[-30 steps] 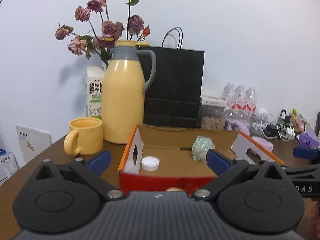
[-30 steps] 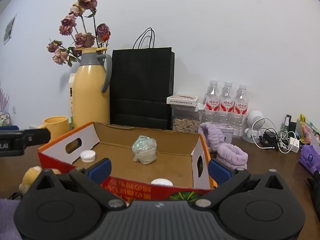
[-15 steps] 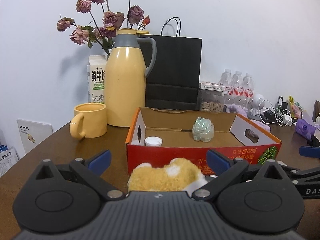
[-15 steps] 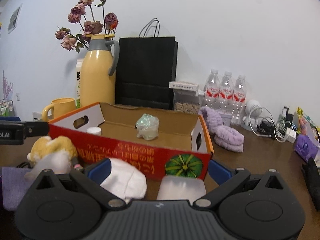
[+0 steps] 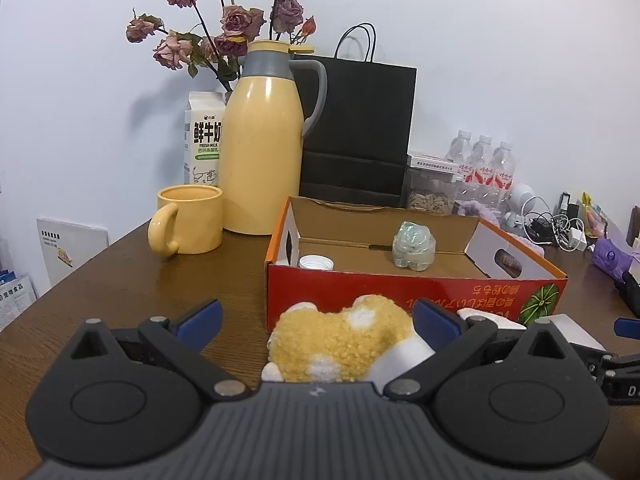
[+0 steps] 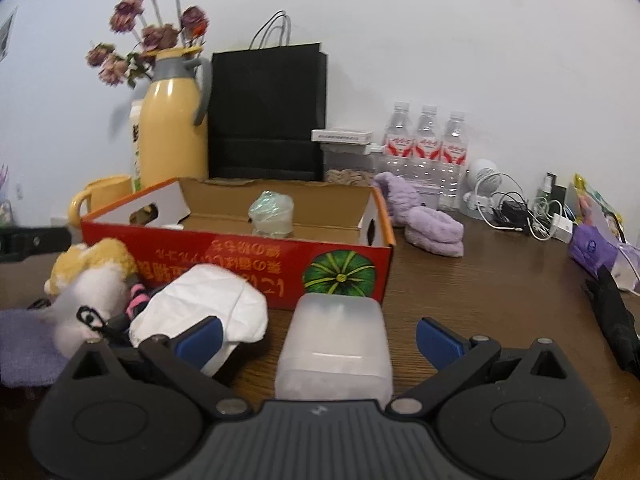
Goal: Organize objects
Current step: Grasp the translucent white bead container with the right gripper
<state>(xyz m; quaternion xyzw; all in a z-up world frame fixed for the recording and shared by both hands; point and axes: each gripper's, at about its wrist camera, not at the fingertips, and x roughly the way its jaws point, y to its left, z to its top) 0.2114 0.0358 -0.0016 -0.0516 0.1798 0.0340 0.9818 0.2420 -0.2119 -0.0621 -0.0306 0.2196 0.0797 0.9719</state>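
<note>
Nearest us: our left gripper (image 5: 316, 320) spread wide, yellow plush toy (image 5: 340, 340) lying between its tips, not yet clamped. Our right gripper (image 6: 318, 336) equally wide, straddling frosted plastic box (image 6: 336, 344); crumpled white tissue (image 6: 204, 312) beside it. Both items on table (image 6: 480, 300), lined up for pickup, we judge. Beyond: red cardboard tray (image 5: 400, 292) holding bottle cap (image 5: 316, 262) and greenish figurine (image 5: 412, 246); likely destination.

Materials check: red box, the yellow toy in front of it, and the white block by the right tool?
Red box: corrugated cardboard, glossy print outside, raw brown inside.
Yellow toy: plush, curly fleece-like pile.
White block: likely frosted translucent plastic, matte, rounded edges; could be silicone.
</note>
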